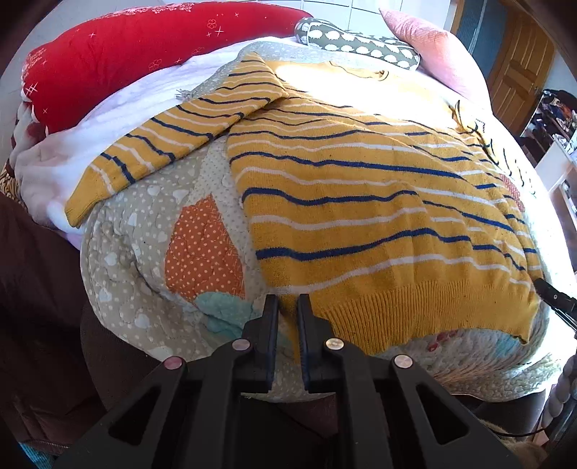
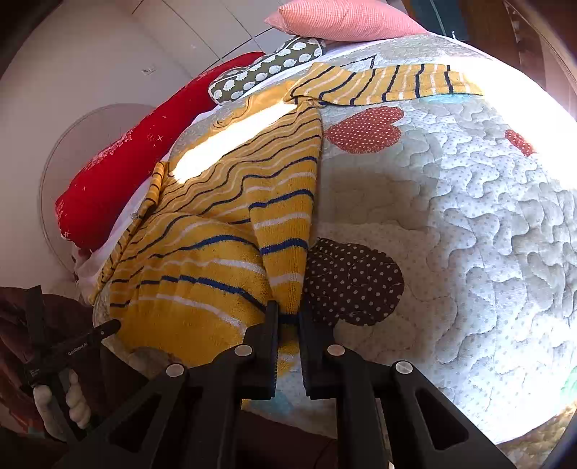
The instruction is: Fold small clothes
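Both hem corners of the sweater [image 1: 378, 202] gripped; fold beginning.
Left claw [image 1: 287, 306] and right claw [image 2: 288, 314] each clamped on the hem; next, judged: carry it evenly toward the collar across the bed [image 2: 468, 216].

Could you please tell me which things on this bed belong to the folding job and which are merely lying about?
Part of the job:
striped sweater
left gripper, shut on its hem
right gripper, shut on its hem

Lying about:
quilt
red cushion
pink pillow
patterned cushion

One sweater [image 1: 378, 202] on one quilt [image 1: 144, 259]
Two grippers: left [image 1: 287, 306], right [image 2: 288, 314]. Three pillows: one red [image 1: 144, 54], one pink [image 1: 432, 54], one green [image 1: 360, 43]. One gloved hand [image 2: 72, 400].
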`<move>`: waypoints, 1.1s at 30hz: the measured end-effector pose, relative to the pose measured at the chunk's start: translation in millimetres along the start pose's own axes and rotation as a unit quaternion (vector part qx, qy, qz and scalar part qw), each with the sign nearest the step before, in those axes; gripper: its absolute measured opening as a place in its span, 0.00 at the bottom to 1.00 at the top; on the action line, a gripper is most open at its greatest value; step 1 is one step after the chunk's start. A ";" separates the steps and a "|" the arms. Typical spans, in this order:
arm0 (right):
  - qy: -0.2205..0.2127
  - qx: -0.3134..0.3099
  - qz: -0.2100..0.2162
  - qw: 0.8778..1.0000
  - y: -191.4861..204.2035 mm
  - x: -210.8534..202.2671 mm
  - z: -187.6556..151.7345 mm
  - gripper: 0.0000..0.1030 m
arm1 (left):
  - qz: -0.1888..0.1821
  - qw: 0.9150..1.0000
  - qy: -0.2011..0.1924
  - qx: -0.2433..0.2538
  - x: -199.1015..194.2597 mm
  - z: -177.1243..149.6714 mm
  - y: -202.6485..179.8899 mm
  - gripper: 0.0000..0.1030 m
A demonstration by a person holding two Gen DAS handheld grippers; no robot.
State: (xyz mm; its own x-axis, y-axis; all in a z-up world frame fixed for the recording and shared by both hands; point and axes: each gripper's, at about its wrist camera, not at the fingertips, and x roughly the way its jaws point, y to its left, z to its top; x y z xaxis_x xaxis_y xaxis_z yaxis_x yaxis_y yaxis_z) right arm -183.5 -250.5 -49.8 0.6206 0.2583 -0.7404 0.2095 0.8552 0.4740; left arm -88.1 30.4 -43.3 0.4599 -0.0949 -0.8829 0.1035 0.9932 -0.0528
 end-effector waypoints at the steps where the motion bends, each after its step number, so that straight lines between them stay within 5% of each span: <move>1: 0.000 -0.001 -0.003 1.000 -0.1 -1.1 0.0 0.11 | 0.000 1.000 -0.004 -0.001 -3.1 -1.5 3.0 0.10; 9: -0.017 0.024 -0.022 0.999 -14.8 -15.0 -1.5 0.12 | 0.019 0.999 -0.015 -0.023 -17.6 -7.5 34.8 0.10; 13: -0.036 0.079 -0.005 0.996 -42.3 -22.5 8.2 0.17 | 0.018 0.999 -0.025 -0.021 -18.3 -1.1 32.1 0.24; 18: -0.097 0.120 -0.031 0.987 -81.7 -44.9 35.7 0.48 | 0.001 0.999 -0.039 0.006 -17.1 9.2 8.6 0.44; 25: -0.148 0.206 -0.012 0.967 -142.0 -60.4 80.4 0.48 | 0.019 0.997 -0.048 0.063 -7.9 33.6 -34.1 0.48; 33: -0.141 0.202 -0.015 0.969 -151.0 -38.1 114.2 0.49 | 0.025 0.991 -0.074 0.107 1.9 70.8 -82.3 0.60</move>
State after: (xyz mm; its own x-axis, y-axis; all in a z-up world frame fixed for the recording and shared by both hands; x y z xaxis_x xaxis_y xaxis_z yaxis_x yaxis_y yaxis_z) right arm -152.5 -440.8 -38.7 0.7791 0.0542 -0.6245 0.4741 0.6008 0.6436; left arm -33.4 -56.3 -7.6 0.5922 -0.0696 -0.8028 0.2544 0.9614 0.1044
